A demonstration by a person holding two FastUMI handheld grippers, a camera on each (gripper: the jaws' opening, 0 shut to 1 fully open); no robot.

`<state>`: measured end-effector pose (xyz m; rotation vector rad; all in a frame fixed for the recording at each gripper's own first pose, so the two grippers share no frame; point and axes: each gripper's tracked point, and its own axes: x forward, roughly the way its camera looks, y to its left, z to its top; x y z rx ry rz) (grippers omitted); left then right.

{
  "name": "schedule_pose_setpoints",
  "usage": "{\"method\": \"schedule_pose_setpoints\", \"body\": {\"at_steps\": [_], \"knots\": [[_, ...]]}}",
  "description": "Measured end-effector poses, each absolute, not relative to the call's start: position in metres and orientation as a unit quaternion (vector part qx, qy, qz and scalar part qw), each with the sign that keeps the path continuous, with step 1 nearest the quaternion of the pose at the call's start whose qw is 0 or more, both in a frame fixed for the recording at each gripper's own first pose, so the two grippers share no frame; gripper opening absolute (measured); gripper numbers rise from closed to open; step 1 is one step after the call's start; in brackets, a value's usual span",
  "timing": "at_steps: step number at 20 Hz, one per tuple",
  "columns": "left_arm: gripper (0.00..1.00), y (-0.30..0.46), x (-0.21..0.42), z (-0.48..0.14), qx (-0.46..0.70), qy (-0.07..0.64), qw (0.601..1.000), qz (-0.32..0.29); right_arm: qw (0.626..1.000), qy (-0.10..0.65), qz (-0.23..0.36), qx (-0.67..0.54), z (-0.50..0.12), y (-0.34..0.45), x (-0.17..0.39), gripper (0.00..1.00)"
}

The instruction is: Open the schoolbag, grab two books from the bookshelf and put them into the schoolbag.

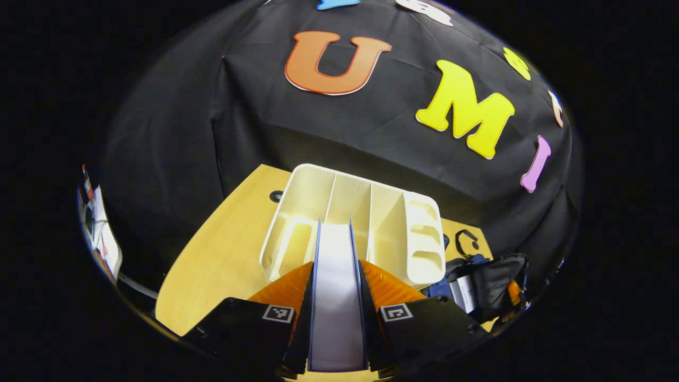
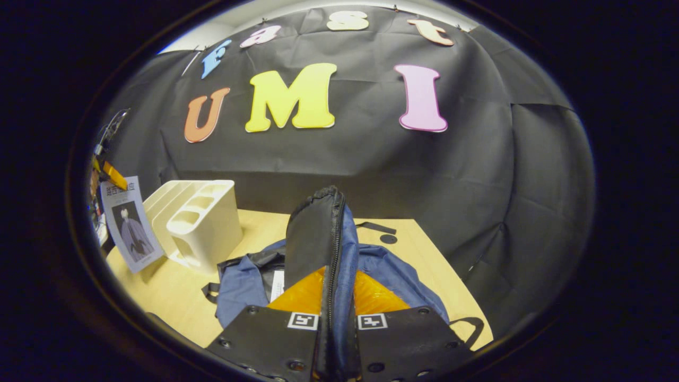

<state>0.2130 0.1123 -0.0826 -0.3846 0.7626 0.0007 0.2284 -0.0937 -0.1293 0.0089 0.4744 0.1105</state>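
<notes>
- Left gripper view: clamped between the left gripper (image 1: 336, 297) fingers, a thin white-paged book (image 1: 337, 302) stands on edge, before the cream plastic slotted bookshelf (image 1: 366, 223) on the light wooden table (image 1: 223, 254); black cloth wall behind.
- Right gripper view: right gripper (image 2: 336, 310) pinches the blue-and-black fabric schoolbag (image 2: 323, 233) flap upright; bookshelf left.

The bench (image 2: 424, 254) looks like smooth pale wood laminate with a soft sheen. The bookshelf (image 1: 392, 228) is smooth cream plastic, slightly glossy where light strikes it. The schoolbag (image 2: 382, 270) is matt woven cloth, blue with black panels and a toothed zipper. At nine o'clock in the right gripper view, the book (image 2: 130, 225) shows a smooth printed paper cover.
</notes>
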Motion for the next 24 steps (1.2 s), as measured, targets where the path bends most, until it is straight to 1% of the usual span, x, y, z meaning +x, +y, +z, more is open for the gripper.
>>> {"method": "schedule_pose_setpoints", "body": {"at_steps": [3,4,5,6,7,9,12,14,15,16,18,24], "knots": [[0.48,0.112,0.183,-0.087,-0.255,0.365,0.896,-0.004,0.970,0.235,0.058,-0.003,-0.132,-0.087,0.229,0.12],[0.45,0.115,0.175,-0.089,-0.268,0.359,0.894,-0.007,0.970,0.235,0.059,-0.004,-0.133,-0.084,0.230,0.12],[0.45,0.119,0.169,-0.089,-0.282,0.352,0.893,-0.004,0.970,0.236,0.060,-0.006,-0.134,-0.082,0.231,0.12],[0.49,0.120,0.163,-0.092,-0.296,0.349,0.889,0.000,0.970,0.236,0.060,-0.009,-0.135,-0.081,0.232,0.12],[0.45,0.118,0.158,-0.095,-0.311,0.347,0.885,-0.002,0.970,0.234,0.061,-0.010,-0.133,-0.081,0.233,0.12],[0.45,0.106,0.148,-0.101,-0.345,0.344,0.873,-0.010,0.970,0.236,0.062,-0.010,-0.135,-0.079,0.235,0.12],[0.45,0.079,0.139,-0.105,-0.394,0.333,0.856,-0.039,0.969,0.239,0.060,-0.009,-0.136,-0.077,0.235,0.12],[0.44,0.055,0.144,-0.105,-0.435,0.324,0.838,-0.057,0.970,0.236,0.059,-0.008,-0.133,-0.076,0.235,0.12],[0.48,0.046,0.144,-0.104,-0.456,0.319,0.828,-0.067,0.970,0.235,0.058,-0.008,-0.133,-0.075,0.234,0.12],[0.44,0.034,0.147,-0.106,-0.472,0.318,0.818,-0.079,0.970,0.235,0.057,-0.010,-0.132,-0.075,0.234,0.12],[0.44,0.013,0.155,-0.111,-0.497,0.321,0.800,-0.096,0.971,0.234,0.056,-0.014,-0.131,-0.073,0.233,0.12],[0.45,-0.047,0.184,-0.127,-0.546,0.332,0.762,-0.102,0.971,0.231,0.052,-0.019,-0.127,-0.071,0.234,0.12]]}}
